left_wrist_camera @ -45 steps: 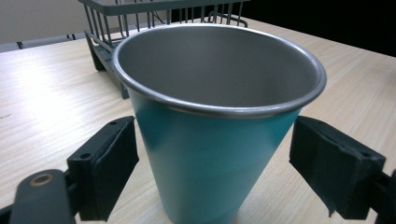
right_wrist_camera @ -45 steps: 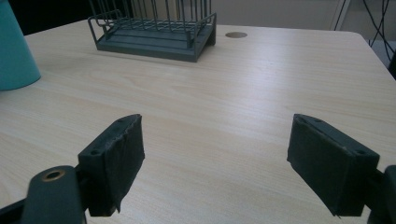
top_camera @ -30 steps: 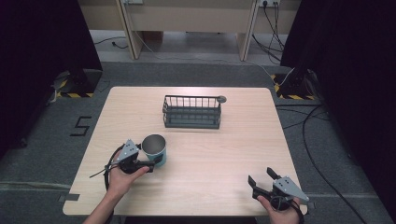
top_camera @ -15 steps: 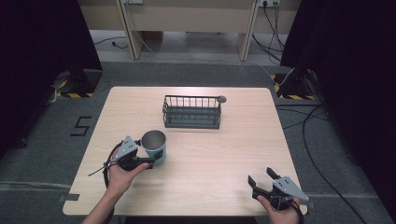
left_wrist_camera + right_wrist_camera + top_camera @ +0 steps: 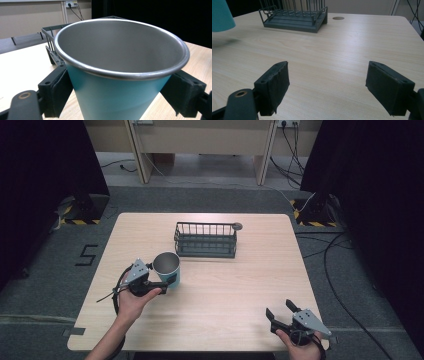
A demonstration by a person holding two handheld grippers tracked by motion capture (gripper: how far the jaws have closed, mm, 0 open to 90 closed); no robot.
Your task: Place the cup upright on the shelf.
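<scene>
cup [image 5: 167, 268] sits between my left gripper's [image 5: 159, 283] jaws, teal outside, bare metal inside, mouth up, over the front left part of the table [image 5: 240, 280]. in the left gripper view i see the cup [image 5: 120, 75] upright with a black pad pressed on each side of its wall just under the rim, so i call that grip closed on it; whether its base touches the wood i cannot tell. the hand [image 5: 131, 301] holding that gripper comes in from the bottom edge. rack [image 5: 205, 240], dark wire, stands behind the cup near the table's middle back, apart from it, with a small round disc [image 5: 237, 226] in the table surface just by its far right corner. my right gripper [image 5: 281, 314] is at the front right corner, well apart from the cup, and in the right gripper view its jaws stand wide open over bare wood with nothing between them, the rack [image 5: 294, 17] far ahead.
</scene>
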